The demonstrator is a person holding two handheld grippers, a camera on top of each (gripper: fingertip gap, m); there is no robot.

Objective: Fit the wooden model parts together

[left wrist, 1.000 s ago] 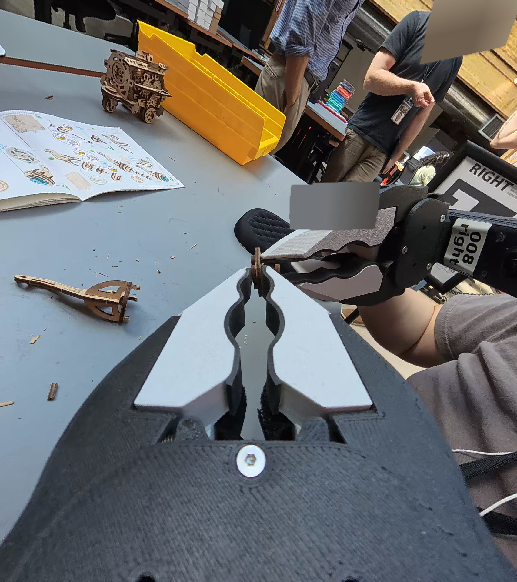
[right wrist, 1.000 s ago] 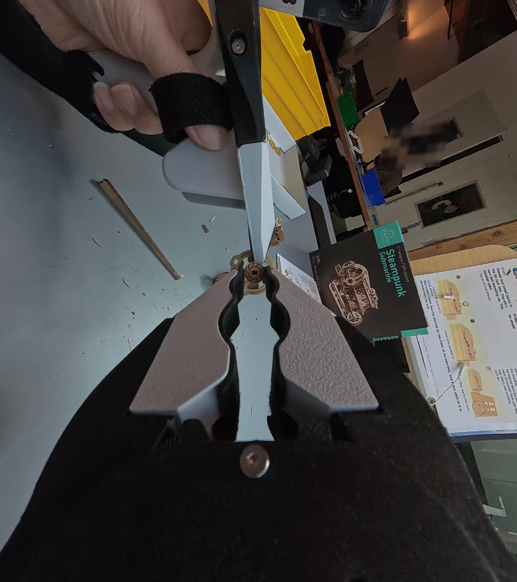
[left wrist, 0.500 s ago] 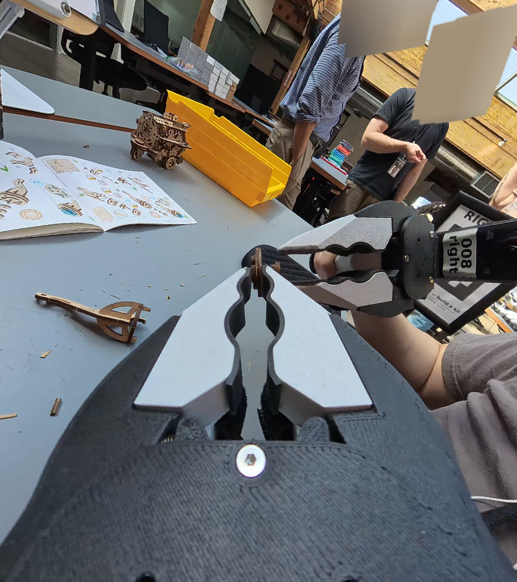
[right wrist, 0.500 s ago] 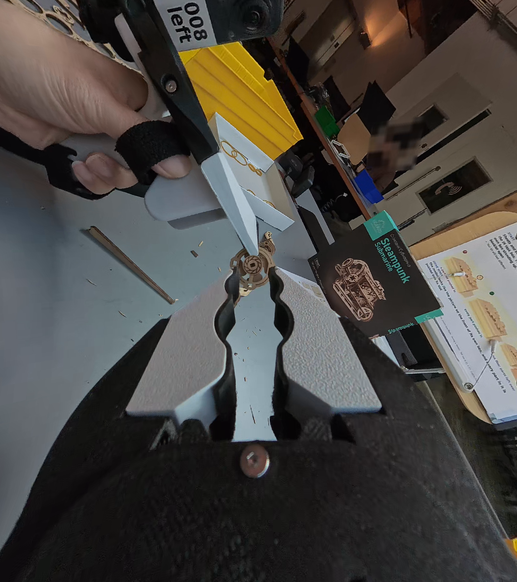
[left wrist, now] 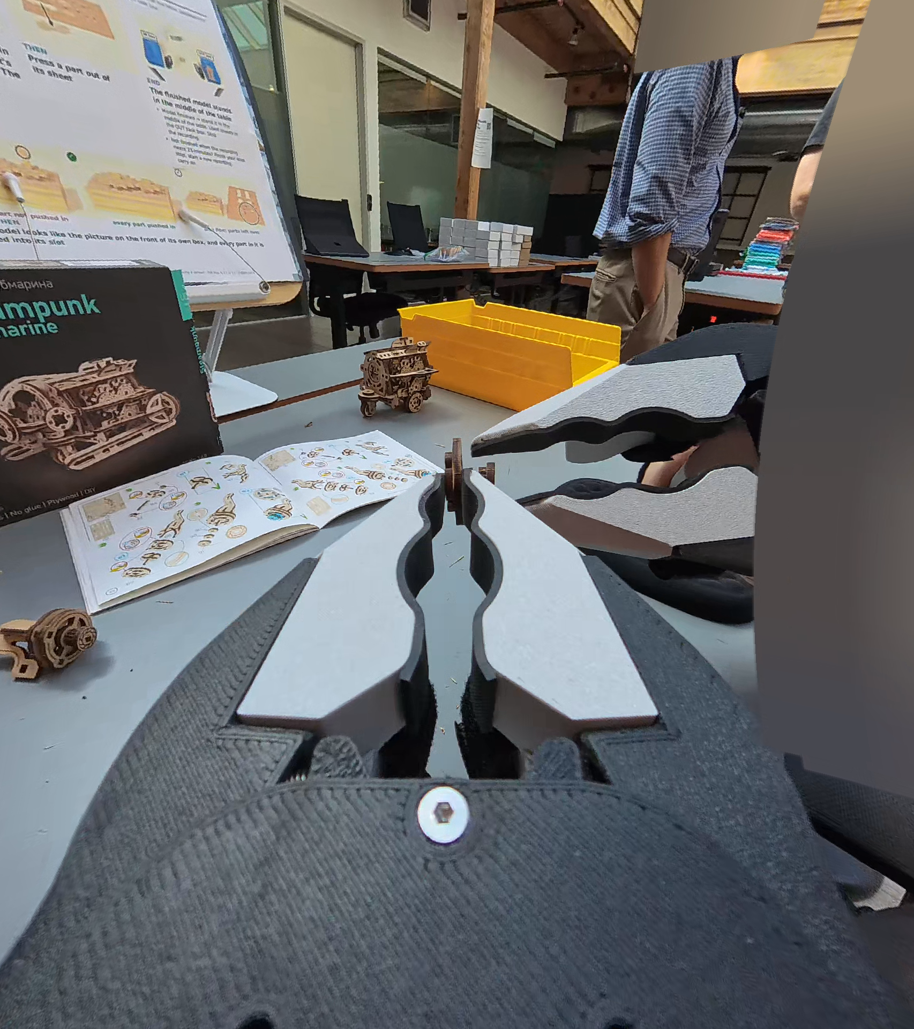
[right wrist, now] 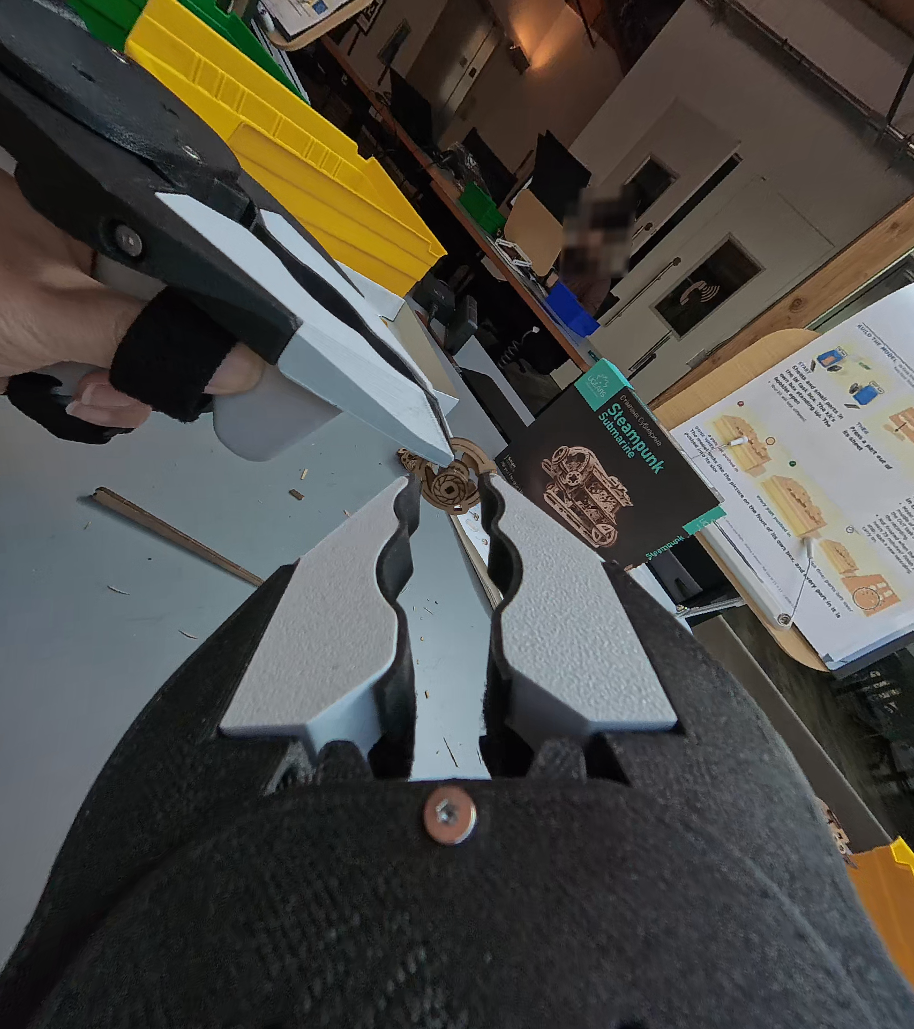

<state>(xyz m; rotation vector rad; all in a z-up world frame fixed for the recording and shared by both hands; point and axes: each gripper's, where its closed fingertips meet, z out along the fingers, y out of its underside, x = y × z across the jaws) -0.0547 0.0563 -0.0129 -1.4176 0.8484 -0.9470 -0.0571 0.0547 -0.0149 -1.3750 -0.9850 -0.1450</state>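
Observation:
My left gripper [left wrist: 453, 485] is shut on a small round wooden gear part [left wrist: 453, 465], held edge-on above the grey table [left wrist: 26, 779]. In the right wrist view the same part [right wrist: 450, 491] shows face-on as a ringed disc with a square hole. It sits between the spread fingertips of my right gripper [right wrist: 448, 485], which is open. The left gripper [right wrist: 443, 454] comes in from the upper left and pinches the part's top edge. In the left wrist view the right gripper [left wrist: 499, 473] stands open just right of the part, one finger above it and one below.
An open instruction booklet [left wrist: 243, 512], the black kit box [left wrist: 70, 390], a built wooden model [left wrist: 396, 378] and a yellow bin [left wrist: 510, 351] lie beyond. A wooden sub-assembly [left wrist: 37, 640] lies at left. A thin wooden strip [right wrist: 171, 534] lies on the table. A person stands behind the bin. The tips of both grippers are at nearly the same place. Left tips and right tips are each some 25 cm from the wooden sub-assembly [left wrist: 37, 640].
My right gripper has opened and let go of the gear part, which stays in my left gripper. Both grippers have swung round towards the kit box and instruction board.

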